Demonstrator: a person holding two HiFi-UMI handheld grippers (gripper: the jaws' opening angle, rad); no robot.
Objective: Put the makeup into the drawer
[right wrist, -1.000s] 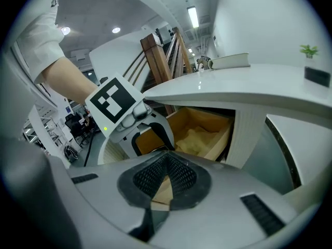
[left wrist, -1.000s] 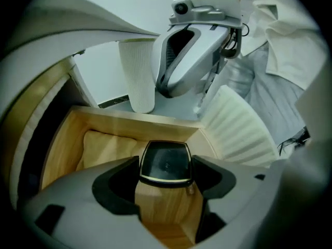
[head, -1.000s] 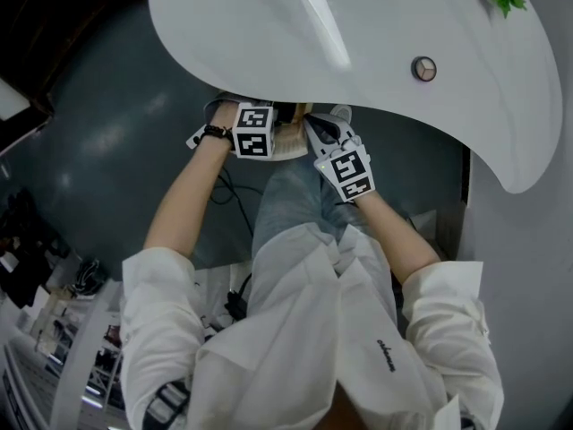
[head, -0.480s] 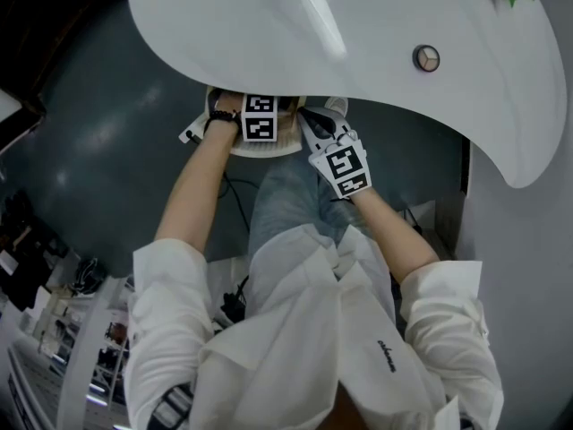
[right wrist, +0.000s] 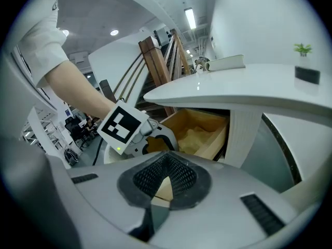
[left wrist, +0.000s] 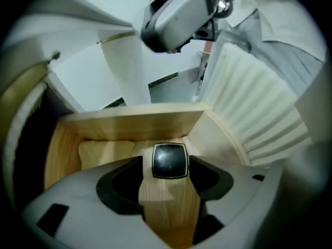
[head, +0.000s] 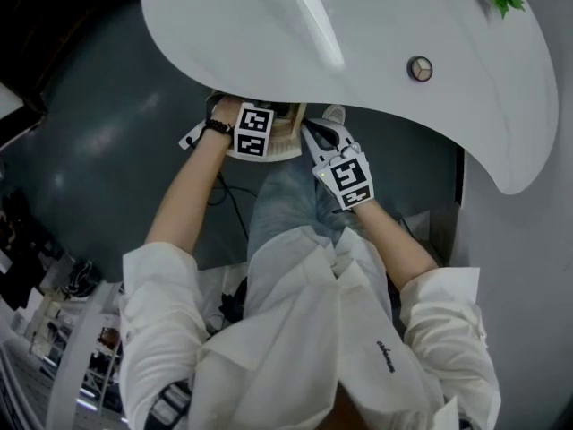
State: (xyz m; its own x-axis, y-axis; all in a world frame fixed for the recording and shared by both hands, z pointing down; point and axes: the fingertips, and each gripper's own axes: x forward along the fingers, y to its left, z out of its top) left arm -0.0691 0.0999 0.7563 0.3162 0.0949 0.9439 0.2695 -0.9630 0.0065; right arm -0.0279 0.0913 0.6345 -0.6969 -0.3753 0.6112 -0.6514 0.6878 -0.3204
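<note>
Makeup compact [left wrist: 169, 161], black, square, inside open wooden drawer [left wrist: 129, 122].

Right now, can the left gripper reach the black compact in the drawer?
Likely yes: the left gripper is over the open drawer, fingers closing with the black compact between them, nothing covering it.

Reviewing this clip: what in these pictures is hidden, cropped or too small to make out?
Head view: the inside of the drawer, with the compact, is hidden under the tabletop.
Head view: the small round thing on the tabletop is too small to name.
Right gripper view: the pale stuff in the drawer is blurred.
Left gripper view: the compact shows only a black lid.
</note>
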